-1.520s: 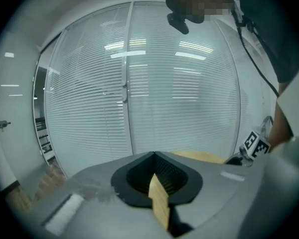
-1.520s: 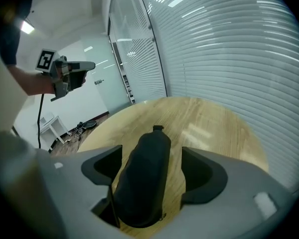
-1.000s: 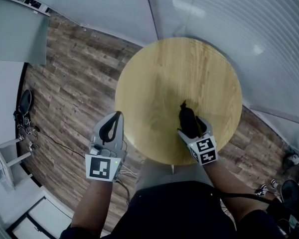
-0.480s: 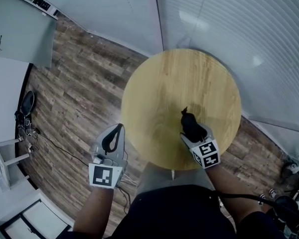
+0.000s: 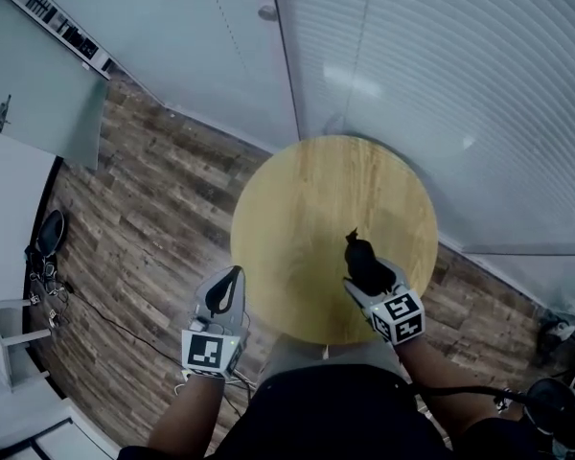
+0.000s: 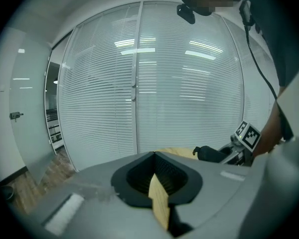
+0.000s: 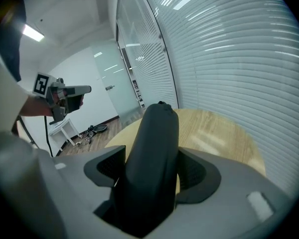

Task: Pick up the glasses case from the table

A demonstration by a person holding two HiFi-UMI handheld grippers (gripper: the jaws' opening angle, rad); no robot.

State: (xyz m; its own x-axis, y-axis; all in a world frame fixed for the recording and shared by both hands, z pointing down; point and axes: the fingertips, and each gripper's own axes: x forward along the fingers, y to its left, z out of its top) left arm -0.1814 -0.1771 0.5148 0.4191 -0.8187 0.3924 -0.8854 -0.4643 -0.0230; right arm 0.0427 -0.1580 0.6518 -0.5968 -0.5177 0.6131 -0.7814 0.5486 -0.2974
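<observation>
The black glasses case (image 5: 360, 255) is clamped between the jaws of my right gripper (image 5: 367, 274), hanging above the near right part of the round wooden table (image 5: 307, 199). In the right gripper view the case (image 7: 154, 148) stands up between the two pads and fills the gap between them. My left gripper (image 5: 226, 289) hovers off the table's near left edge, over the floor, with its jaws together and nothing in them. In the left gripper view its tips (image 6: 154, 155) meet, and the case (image 6: 209, 153) shows far to the right.
A curved glass wall with blinds (image 5: 441, 84) runs close behind the table. Wood-plank floor (image 5: 144, 199) lies to the left, with a white stool (image 5: 10, 329) and cables (image 5: 43, 257) by the left wall. The person's dark torso (image 5: 335, 410) fills the bottom.
The right gripper has risen with the glasses case, lifting it off the tabletop. The left gripper has drifted a little, and the table now looks smaller and farther off.
</observation>
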